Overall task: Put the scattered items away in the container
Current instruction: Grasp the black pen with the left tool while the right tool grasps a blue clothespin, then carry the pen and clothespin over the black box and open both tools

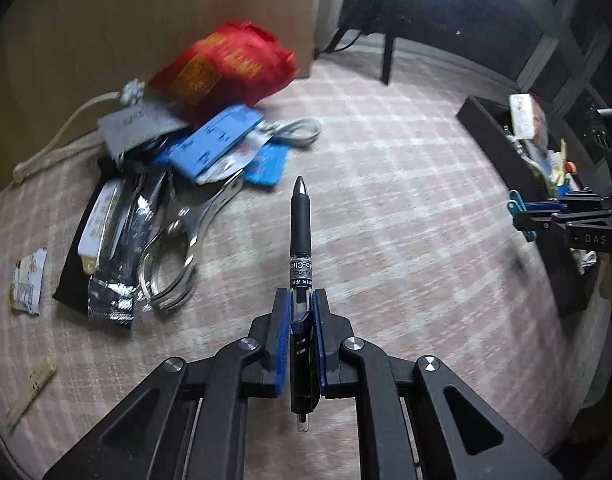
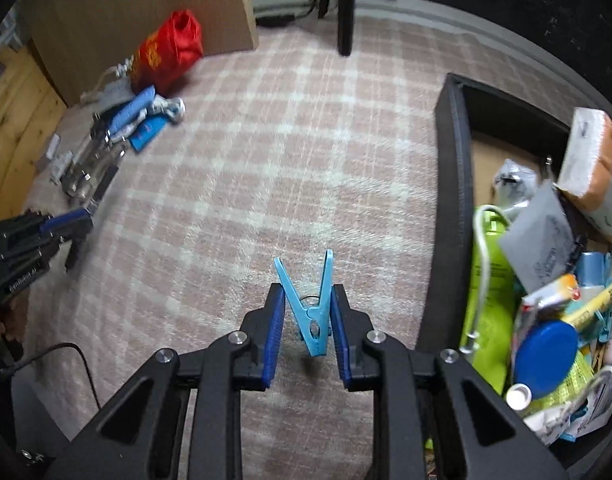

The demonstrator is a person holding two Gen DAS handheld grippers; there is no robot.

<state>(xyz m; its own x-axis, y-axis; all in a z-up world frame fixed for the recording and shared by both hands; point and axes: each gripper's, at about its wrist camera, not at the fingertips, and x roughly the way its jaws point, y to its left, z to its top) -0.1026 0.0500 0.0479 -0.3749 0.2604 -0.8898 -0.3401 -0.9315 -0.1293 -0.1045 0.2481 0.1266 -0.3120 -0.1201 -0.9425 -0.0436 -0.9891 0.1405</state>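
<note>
A pen (image 1: pixel 301 240) and a clothes peg (image 2: pixel 310 312) are being gripped by the closed left gripper (image 1: pixel 300 300) and right gripper (image 2: pixel 307 300); carrying to the box (image 2: pixel 451 200) is being called for next.

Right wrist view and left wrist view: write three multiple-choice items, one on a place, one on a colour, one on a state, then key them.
1. Where is the black container in the right wrist view?
A. right of the clothespin
B. left of it
C. behind the red bag

2. What colour is the clothespin?
A. red
B. light blue
C. green

3. What is the left gripper doing?
A. open, empty
B. shut on a spoon
C. shut on the pen

Key: A, the box wall stands at the right; B, its plastic is light blue; C, the blue pads clamp the pen's barrel.
</note>
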